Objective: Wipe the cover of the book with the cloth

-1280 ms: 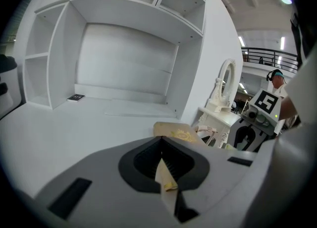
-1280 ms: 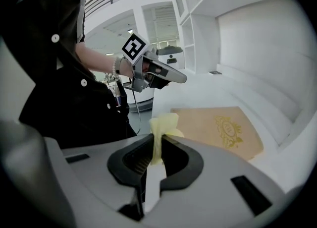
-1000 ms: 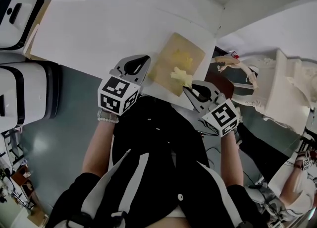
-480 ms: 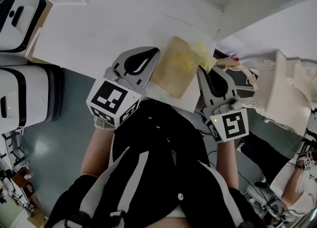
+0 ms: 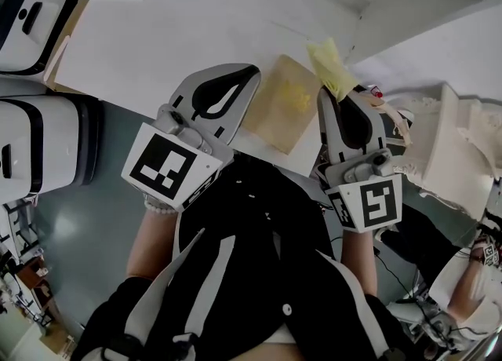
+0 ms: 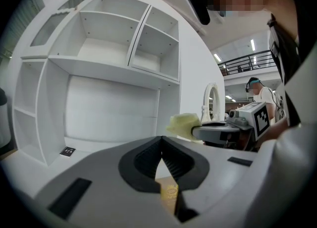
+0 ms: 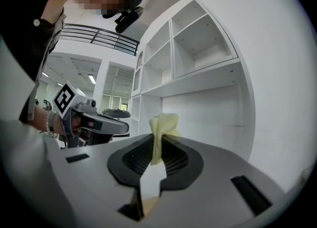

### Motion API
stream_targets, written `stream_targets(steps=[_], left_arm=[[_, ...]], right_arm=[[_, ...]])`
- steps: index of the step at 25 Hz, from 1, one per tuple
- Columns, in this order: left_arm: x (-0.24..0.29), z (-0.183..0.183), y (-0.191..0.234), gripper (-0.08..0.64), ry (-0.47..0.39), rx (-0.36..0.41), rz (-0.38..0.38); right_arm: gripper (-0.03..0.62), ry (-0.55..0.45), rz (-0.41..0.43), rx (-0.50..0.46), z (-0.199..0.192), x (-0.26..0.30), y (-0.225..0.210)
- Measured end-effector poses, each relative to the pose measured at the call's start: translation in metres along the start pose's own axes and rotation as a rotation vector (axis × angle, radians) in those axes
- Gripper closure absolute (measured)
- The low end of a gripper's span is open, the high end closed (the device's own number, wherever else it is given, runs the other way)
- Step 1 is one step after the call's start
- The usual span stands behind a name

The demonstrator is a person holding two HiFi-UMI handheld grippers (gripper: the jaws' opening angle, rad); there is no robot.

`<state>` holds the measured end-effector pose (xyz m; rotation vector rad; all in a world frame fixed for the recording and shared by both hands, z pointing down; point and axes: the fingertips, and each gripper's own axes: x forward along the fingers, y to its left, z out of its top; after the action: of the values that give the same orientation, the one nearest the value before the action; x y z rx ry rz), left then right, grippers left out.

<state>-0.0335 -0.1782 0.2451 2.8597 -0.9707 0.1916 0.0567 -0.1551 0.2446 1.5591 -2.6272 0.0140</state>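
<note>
Cloth [image 7: 162,125], pale yellow, is pinched in the right gripper [image 7: 157,142], whose jaws are closed on it; most of the cloth is bunched past the tips and its lower end is hidden between the pads. The left gripper [image 6: 162,145] has its jaws pressed together with nothing in them. Through the gap below them only a sliver of the tan book [image 5: 289,102] shows. The book lies flat near the front edge of the white table [image 5: 157,45], between the two grippers, its near corner against the person's dark clothing. White shelving [image 6: 109,63] rises behind the table, and grey floor [image 5: 102,187] lies below it.
</note>
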Motion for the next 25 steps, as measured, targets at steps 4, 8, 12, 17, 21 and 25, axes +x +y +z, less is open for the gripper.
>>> stream_targets(steps=[4,8,12,17,21,25], left_arm=[[-0.002,0.003,0.001,0.561,-0.003,0.006,0.005],[-0.004,0.005,0.001,0.56,-0.013,0.019,0.02],[-0.006,0.004,0.0,0.56,-0.002,0.001,0.026],[-0.005,0.005,0.004,0.56,-0.013,0.008,0.03],[-0.006,0.001,0.008,0.56,-0.006,0.011,0.039],[-0.007,0.002,0.009,0.56,-0.008,0.009,0.047]], right_arm=[[0.554,-0.011,0.011,-0.009,0.005,0.004,0.004],[0.554,-0.011,0.019,-0.011,0.004,0.004,0.004],[0.554,0.007,0.03,-0.019,-0.001,0.003,0.005],[0.554,0.013,0.029,-0.018,-0.003,0.006,0.004],[0.554,0.016,0.031,-0.024,-0.004,0.007,0.005],[0.554,0.024,0.038,-0.032,-0.006,0.005,0.006]])
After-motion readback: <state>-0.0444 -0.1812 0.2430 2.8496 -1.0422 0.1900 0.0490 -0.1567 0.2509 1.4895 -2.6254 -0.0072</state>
